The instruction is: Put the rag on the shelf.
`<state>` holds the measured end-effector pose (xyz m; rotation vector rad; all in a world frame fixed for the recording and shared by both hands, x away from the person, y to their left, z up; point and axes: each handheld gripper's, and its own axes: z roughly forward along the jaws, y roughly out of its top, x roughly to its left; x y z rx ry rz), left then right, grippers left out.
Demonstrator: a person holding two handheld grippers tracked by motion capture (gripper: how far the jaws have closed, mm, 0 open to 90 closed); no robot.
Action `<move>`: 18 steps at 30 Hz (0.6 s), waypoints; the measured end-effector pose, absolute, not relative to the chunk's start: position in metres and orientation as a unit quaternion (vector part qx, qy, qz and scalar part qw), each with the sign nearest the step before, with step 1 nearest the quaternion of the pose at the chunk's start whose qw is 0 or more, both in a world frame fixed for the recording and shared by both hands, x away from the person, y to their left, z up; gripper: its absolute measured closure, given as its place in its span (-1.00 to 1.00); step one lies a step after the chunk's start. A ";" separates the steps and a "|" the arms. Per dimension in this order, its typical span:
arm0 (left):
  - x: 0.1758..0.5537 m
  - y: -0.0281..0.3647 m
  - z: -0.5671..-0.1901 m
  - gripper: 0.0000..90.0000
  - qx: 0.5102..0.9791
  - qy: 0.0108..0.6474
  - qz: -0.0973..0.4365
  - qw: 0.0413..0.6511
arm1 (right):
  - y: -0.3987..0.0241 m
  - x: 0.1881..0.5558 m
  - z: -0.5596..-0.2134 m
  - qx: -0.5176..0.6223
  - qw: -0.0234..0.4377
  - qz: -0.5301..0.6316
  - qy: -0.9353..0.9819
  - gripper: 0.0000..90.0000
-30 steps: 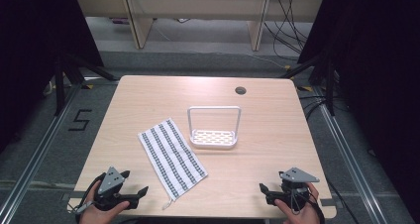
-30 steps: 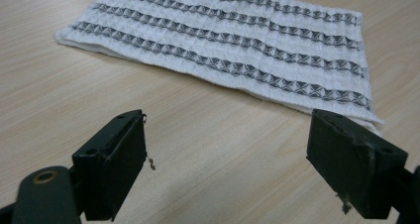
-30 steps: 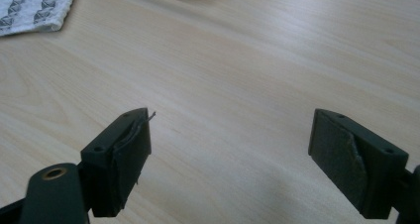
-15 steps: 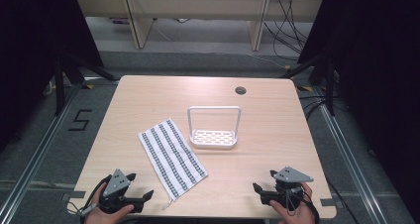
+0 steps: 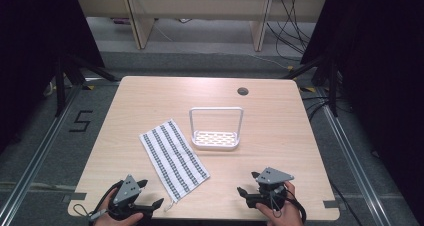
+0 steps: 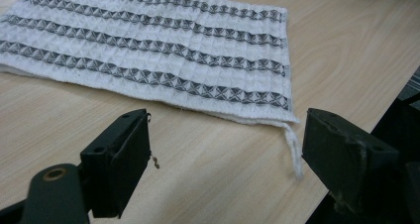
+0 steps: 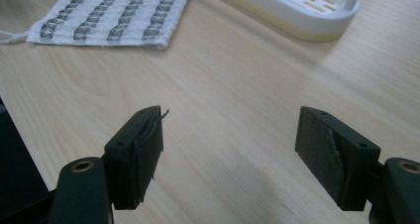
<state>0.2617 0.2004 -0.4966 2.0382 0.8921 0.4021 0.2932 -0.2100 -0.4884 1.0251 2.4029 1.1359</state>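
Dish towel (image 5: 173, 159) lying flat, white with dark patterned stripes, lower left of frame | left gripper (image 5: 150, 206) spreading wide, empty | right gripper (image 5: 243, 191) jaws just closing slightly, gaping, empty

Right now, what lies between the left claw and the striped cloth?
Bare wooden table: in the left gripper view the open left claw faces the striped cloth, whose corner loop hangs toward it.

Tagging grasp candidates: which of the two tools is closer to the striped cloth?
The left tool. Its open jaws sit just off the near corner of the white, grey-striped waffle cloth; the right tool is farther away across bare wooden table.
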 end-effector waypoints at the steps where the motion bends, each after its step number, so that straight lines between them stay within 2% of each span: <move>1: 0.261 0.200 -0.497 -0.59 0.814 0.359 0.160 0.428 | -0.208 0.295 -0.488 0.349 0.146 0.396 0.837 -0.37; 11: 0.258 0.186 -0.499 -0.58 0.814 0.349 0.141 0.442 | -0.183 0.305 -0.489 0.325 0.136 0.396 0.848 -0.28; 18: 0.255 0.173 -0.498 -0.51 0.833 0.331 0.145 0.418 | -0.165 0.313 -0.490 0.309 0.128 0.391 0.857 -0.23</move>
